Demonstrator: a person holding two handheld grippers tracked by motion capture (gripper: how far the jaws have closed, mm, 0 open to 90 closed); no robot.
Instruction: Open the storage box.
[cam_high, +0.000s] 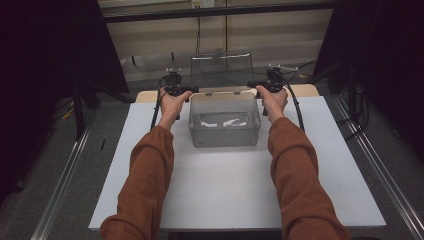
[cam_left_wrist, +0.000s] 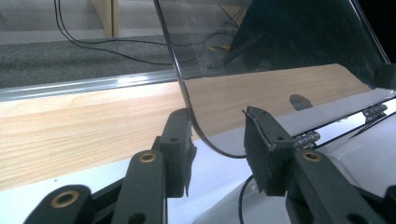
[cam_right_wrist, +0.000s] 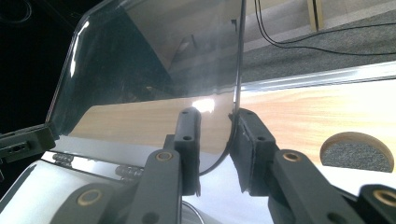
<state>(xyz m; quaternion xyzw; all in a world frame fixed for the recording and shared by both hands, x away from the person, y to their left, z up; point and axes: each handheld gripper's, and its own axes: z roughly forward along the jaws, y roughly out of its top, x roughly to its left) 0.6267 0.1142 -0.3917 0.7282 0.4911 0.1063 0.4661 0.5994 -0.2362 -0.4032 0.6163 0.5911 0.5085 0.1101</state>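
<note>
1. High view: clear box (cam_high: 225, 120) sits at the far middle of the bench (cam_high: 225, 195), its lid (cam_high: 221, 70) standing upright behind it.
2. My left gripper (cam_high: 186, 91) is just left of the box; jaws parted, lid's edge (cam_left_wrist: 187, 93) between them, touching one pad.
3. My right gripper (cam_high: 254, 88) is just right of the box; jaws narrowly parted around the lid's other edge (cam_right_wrist: 239, 60).

Clear glossy plastic lid (cam_left_wrist: 280, 42) — matt wooden tabletop (cam_left_wrist: 84, 126) beneath.

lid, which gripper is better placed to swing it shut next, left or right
Right, narrowly. The right gripper has its jaws closer about the edge of the raised lid, one pad touching it. The left gripper also straddles that edge above the box, but with a wider gap.
</note>
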